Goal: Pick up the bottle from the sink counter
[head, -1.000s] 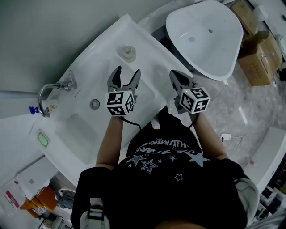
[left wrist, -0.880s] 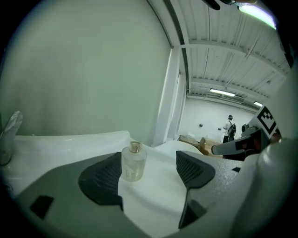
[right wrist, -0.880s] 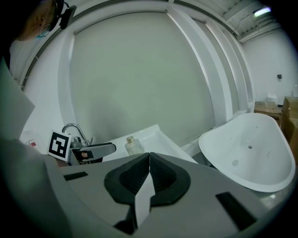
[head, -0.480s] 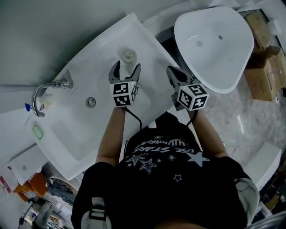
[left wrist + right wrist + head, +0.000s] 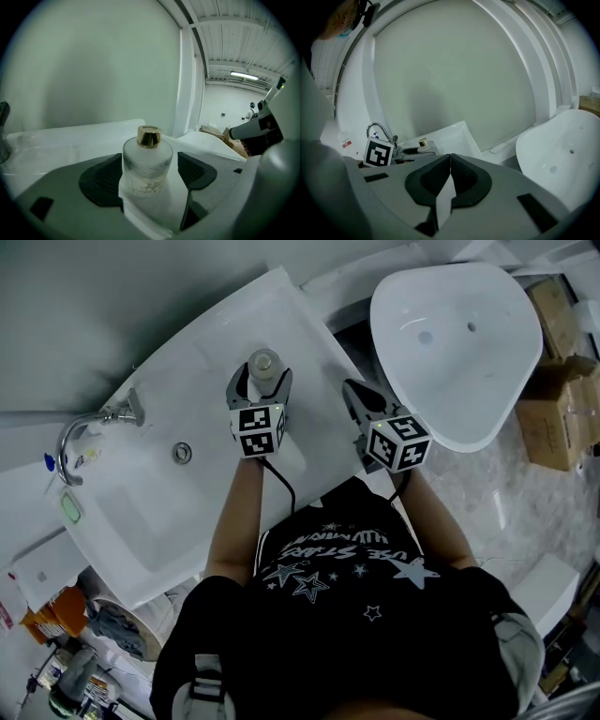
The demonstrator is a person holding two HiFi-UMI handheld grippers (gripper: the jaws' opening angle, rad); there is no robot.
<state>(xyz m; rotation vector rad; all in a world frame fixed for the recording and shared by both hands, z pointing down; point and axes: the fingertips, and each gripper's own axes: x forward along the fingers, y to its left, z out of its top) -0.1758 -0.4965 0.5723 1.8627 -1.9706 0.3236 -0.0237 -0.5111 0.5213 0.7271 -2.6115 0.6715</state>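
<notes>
Straddling the gold-capped bottle (image 5: pixel 146 161) with illegible print, left tongs (image 5: pixel 149 174) have just opened wide; right tongs (image 5: pixel 450 161) sit closed.

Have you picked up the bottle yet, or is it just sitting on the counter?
Not yet. Done: the left gripper is at the bottle; its jaws have just been opening and stand either side of it without pressing. In hand: nothing. The bottle stands upright on the counter, and the right gripper is shut and empty. Left: squeeze the bottle and lift it.
</notes>
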